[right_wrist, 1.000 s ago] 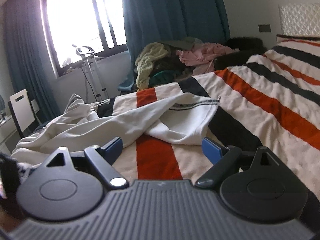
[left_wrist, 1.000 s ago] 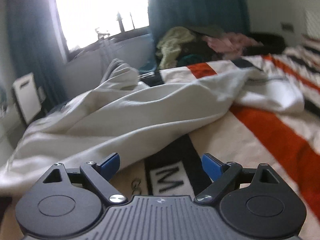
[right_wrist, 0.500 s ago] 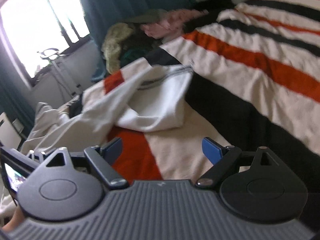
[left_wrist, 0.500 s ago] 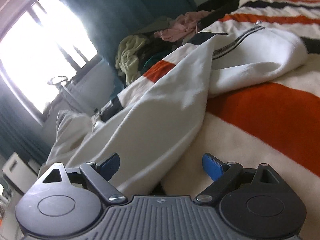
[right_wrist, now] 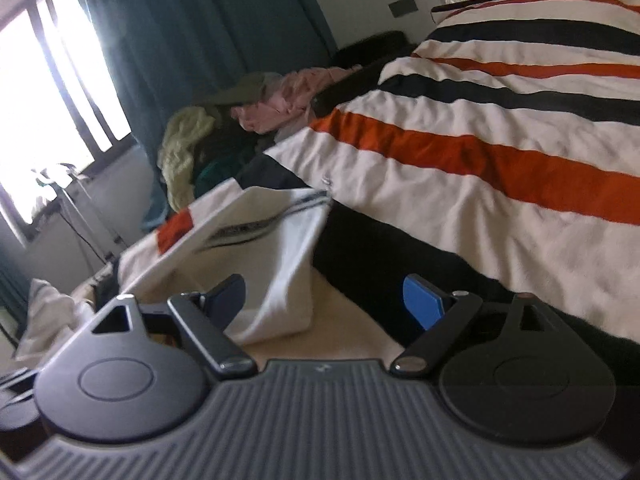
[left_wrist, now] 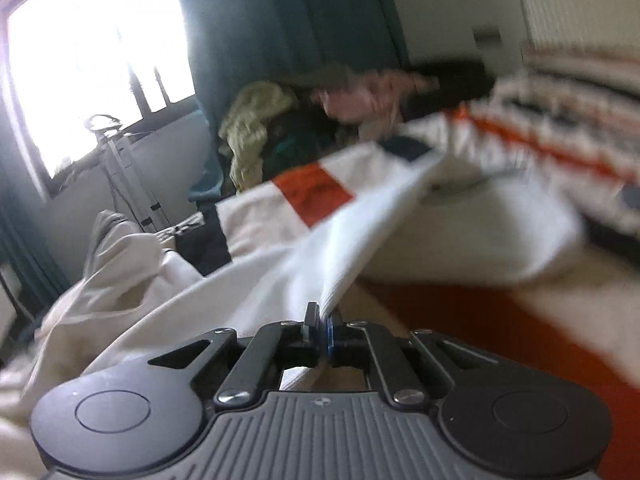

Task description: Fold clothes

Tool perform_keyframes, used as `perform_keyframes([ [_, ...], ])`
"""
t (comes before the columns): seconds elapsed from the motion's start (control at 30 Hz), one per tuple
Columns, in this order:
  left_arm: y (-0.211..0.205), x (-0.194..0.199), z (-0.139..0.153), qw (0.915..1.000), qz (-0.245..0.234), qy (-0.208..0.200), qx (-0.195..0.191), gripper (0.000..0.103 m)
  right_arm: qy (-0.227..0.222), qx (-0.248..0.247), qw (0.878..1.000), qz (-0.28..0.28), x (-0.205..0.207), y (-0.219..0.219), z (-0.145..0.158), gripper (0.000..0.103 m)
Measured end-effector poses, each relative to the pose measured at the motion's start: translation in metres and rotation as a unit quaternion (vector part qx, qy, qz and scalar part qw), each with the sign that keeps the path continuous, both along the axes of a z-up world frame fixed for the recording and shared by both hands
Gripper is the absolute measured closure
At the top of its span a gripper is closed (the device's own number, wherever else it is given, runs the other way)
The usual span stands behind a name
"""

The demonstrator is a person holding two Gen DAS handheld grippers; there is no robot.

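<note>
In the left wrist view the left gripper (left_wrist: 320, 326) is clenched on a fold of the white garment (left_wrist: 344, 248) stretching ahead over the striped bedspread (left_wrist: 500, 320), while the right gripper (right_wrist: 328, 300) gapes released, garment corner just ahead-left.

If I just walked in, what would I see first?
First, the big striped blanket in orange, black and cream, covering the bed. Next, the white garment lying across it near the foot of the bed, with the left gripper pinching its edge while the right gripper has its jaws wide apart, holding nothing. Behind them, a heap of clothes is piled by the dark curtain, beside the bright window.
</note>
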State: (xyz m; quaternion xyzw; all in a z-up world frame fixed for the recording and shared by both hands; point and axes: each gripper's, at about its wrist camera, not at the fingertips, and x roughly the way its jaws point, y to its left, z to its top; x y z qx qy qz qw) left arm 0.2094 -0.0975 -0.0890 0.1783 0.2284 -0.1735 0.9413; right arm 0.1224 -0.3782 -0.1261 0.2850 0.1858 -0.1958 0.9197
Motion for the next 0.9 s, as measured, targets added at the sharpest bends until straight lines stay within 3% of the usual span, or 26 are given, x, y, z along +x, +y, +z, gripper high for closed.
perform_keyframes([
  [0.2, 0.059, -0.089, 0.034, 0.9935, 0.012, 0.02, -0.111, 0.1, -0.028, 0.026, 0.998, 0.048, -0.009, 0.004, 0.006, 0.015],
  [0.3, 0.09, -0.124, 0.029, 0.9879, 0.032, 0.052, -0.143, 0.1, -0.035, 0.099, 0.992, 0.07, -0.016, -0.001, 0.001, 0.015],
  [0.4, 0.114, -0.139, 0.019, 0.9808, 0.066, 0.086, -0.162, 0.1, -0.048, 0.212, 0.973, 0.071, -0.027, -0.014, -0.01, 0.015],
  [0.5, 0.132, -0.141, 0.018, 0.9696, 0.094, 0.112, -0.196, 0.1, -0.054, 0.285, 0.955, 0.064, -0.036, -0.022, -0.02, 0.024],
  [0.73, 0.158, -0.134, 0.012, 0.9507, 0.121, 0.141, -0.248, 0.099, -0.036, 0.306, 0.952, -0.003, -0.04, -0.044, -0.027, 0.026],
  [0.8, 0.159, -0.133, 0.011, 0.9496, 0.123, 0.141, -0.252, 0.099, -0.02, 0.292, 0.956, -0.005, -0.028, -0.048, -0.03, 0.026],
  [0.9, 0.163, -0.125, 0.004, 0.9369, 0.128, 0.155, -0.286, 0.098, 0.032, 0.253, 0.967, -0.013, -0.003, -0.057, -0.037, 0.026],
])
